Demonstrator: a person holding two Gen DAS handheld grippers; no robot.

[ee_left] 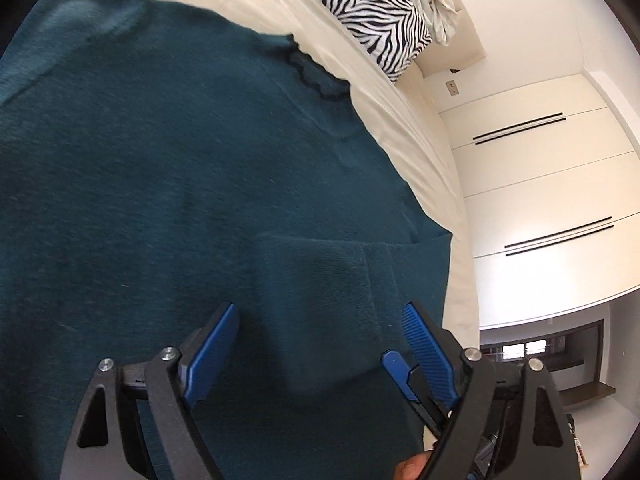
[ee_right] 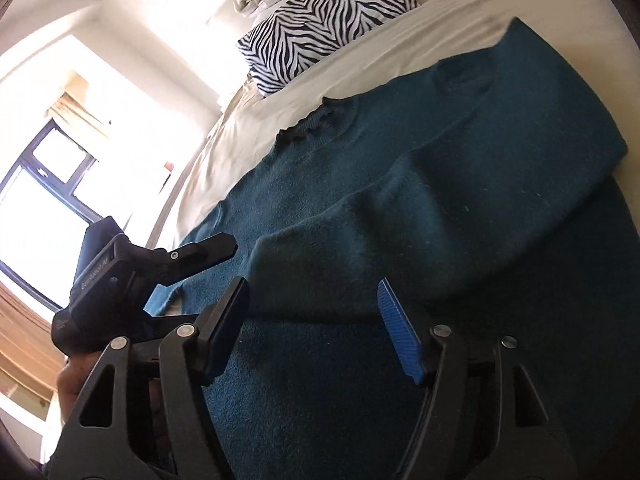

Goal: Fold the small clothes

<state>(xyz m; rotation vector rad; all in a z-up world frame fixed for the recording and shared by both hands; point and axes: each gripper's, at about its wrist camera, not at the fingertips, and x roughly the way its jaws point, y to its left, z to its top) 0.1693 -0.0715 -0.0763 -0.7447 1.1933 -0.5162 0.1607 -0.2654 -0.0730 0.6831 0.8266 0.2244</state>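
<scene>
While both sets of jaws stand spread with nothing pinched, the teal sweater (ee_left: 168,200) lies flat on the bed right under them. Left gripper (ee_left: 320,344) first: its ribbed blue pads (ee_left: 426,350) are wide apart, hovering over a folded-in sleeve (ee_left: 328,276) whose cuff end sits just ahead of the gap between them. Over to the right gripper (ee_right: 316,320): jaws apart as well, one blue ribbed pad (ee_right: 400,332) catching the light, the other in shadow, and the same sleeve (ee_right: 400,232) runs crosswise just beyond the tips, lying over the body of the sweater (ee_right: 360,400). Whether either gripper brushes the knit, hard to say. In the right wrist view the left gripper's (ee_right: 132,276) black body shows off to the side, near the sweater's edge.

That fabric is a soft, fuzzy knit, deep teal, with a few pale lint specks. A small scalloped collar (ee_right: 308,128) with dark trim points toward the head of the bed. The sweater covers most of the near part of the cream sheet (ee_right: 400,40). Up at the head end, a zebra-striped pillow (ee_right: 320,24) rests beside crumpled pale bedding (ee_left: 436,4). White cabinet doors (ee_left: 540,184) stand past one side of the bed.
</scene>
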